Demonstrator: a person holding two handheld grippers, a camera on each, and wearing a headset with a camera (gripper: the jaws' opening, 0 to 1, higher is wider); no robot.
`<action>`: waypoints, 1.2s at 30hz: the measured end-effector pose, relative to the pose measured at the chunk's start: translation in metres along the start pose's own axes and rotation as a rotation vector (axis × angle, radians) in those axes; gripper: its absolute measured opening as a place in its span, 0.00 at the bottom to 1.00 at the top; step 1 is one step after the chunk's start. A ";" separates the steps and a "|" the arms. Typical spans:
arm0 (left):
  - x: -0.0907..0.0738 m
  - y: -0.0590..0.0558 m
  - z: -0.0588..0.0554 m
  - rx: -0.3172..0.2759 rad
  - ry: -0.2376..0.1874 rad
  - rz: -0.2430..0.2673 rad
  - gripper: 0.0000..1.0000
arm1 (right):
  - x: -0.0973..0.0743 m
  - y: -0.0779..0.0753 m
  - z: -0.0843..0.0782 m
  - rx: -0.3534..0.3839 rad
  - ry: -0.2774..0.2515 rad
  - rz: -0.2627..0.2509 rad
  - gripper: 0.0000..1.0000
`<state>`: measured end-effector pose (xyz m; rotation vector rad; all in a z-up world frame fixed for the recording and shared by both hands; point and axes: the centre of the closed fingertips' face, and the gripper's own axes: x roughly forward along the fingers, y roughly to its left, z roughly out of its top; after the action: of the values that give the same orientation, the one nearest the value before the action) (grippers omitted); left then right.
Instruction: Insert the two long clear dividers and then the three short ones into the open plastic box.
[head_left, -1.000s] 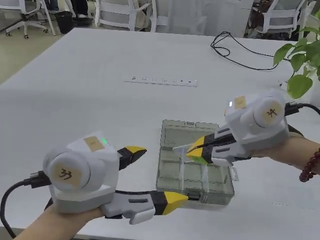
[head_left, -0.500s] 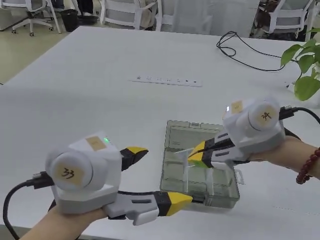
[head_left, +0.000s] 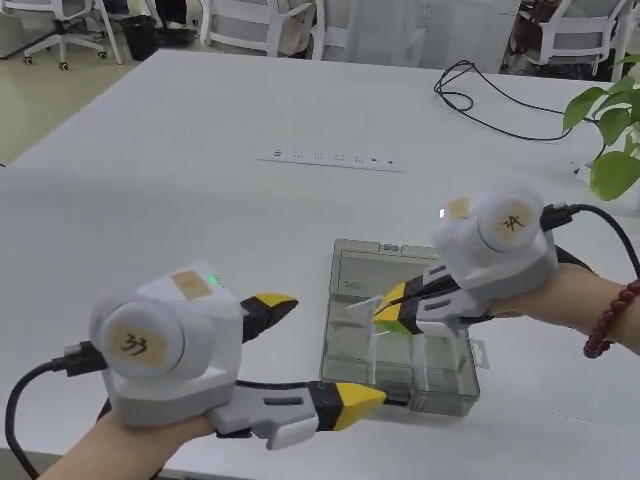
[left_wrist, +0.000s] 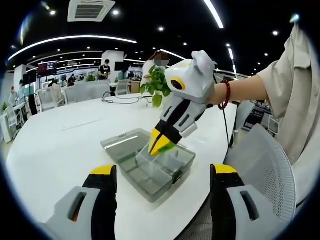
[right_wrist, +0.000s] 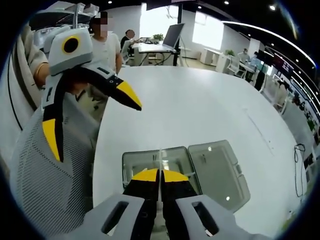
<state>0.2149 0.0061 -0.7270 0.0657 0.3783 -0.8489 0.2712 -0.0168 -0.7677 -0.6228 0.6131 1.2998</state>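
Right gripper barely shifted, clenched on a clear divider over the open box. Left gripper stayed released nearby.

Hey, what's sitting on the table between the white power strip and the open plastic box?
Nothing: in the head view the white table is bare between the power strip and the plastic box.
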 end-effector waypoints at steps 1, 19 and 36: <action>0.000 0.000 0.000 0.001 0.002 0.000 0.77 | 0.001 0.000 0.000 -0.007 0.016 0.006 0.02; 0.002 0.001 0.000 0.008 0.002 0.010 0.76 | 0.020 0.006 0.005 -0.163 0.165 0.050 0.02; 0.001 0.002 0.002 -0.011 -0.012 0.009 0.77 | 0.035 0.007 -0.005 -0.190 0.195 0.091 0.02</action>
<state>0.2180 0.0060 -0.7257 0.0521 0.3713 -0.8375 0.2701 0.0045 -0.7969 -0.8944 0.6878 1.4028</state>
